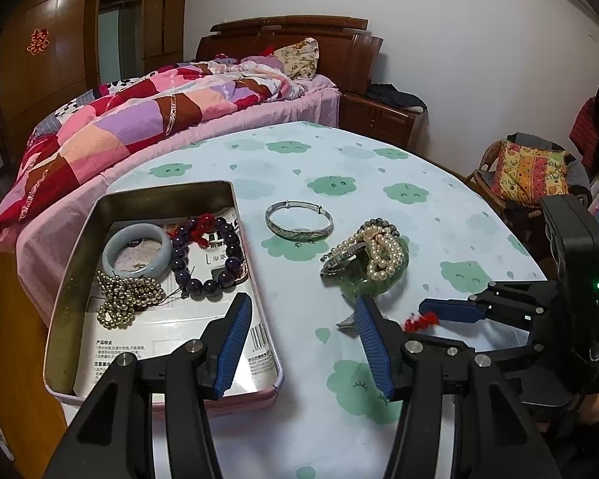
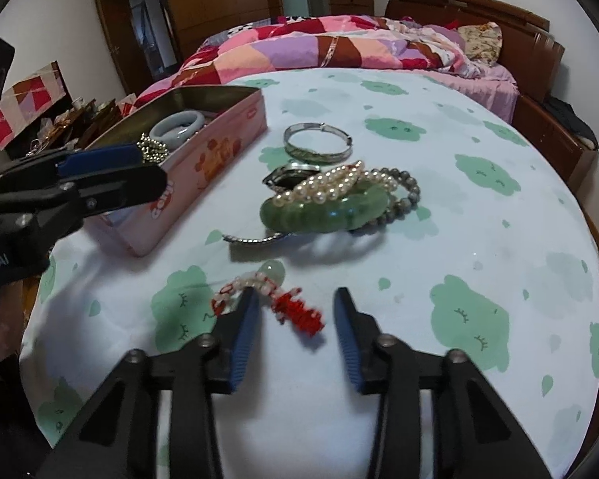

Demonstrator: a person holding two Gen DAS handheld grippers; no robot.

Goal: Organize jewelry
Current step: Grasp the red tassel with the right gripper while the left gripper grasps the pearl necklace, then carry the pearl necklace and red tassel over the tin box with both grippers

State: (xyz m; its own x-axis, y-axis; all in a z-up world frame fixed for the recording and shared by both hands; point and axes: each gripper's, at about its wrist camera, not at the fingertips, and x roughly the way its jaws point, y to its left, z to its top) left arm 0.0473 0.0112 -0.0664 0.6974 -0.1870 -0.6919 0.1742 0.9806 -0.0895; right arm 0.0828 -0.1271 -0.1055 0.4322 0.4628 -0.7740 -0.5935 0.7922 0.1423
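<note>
A pendant with a pale green stone [image 2: 273,271], pearl-and-red beads and a red tassel [image 2: 301,313] lies on the cloud-print tablecloth. My right gripper [image 2: 295,299] is open around the tassel, its pads clear of it. My left gripper [image 1: 302,301] is open and holds nothing, its left finger above the tin box [image 1: 72,279]. In the tin lie a pale jade bangle [image 1: 136,248], a dark purple bead bracelet [image 1: 207,257] and a gold bead strand [image 1: 127,297]. A silver bangle [image 2: 317,145] lies alone. Behind the pendant, a green jade bangle [image 2: 323,211], pearls [image 2: 327,185] and a watch [image 2: 289,175] are piled together.
The round table's edge [image 2: 579,215] curves close on the right. A bed with a patchwork quilt [image 1: 139,119] stands behind the table. A chair with a patterned cushion [image 1: 531,171] is to the right. Bare tablecloth [image 2: 459,239] stretches right of the pile.
</note>
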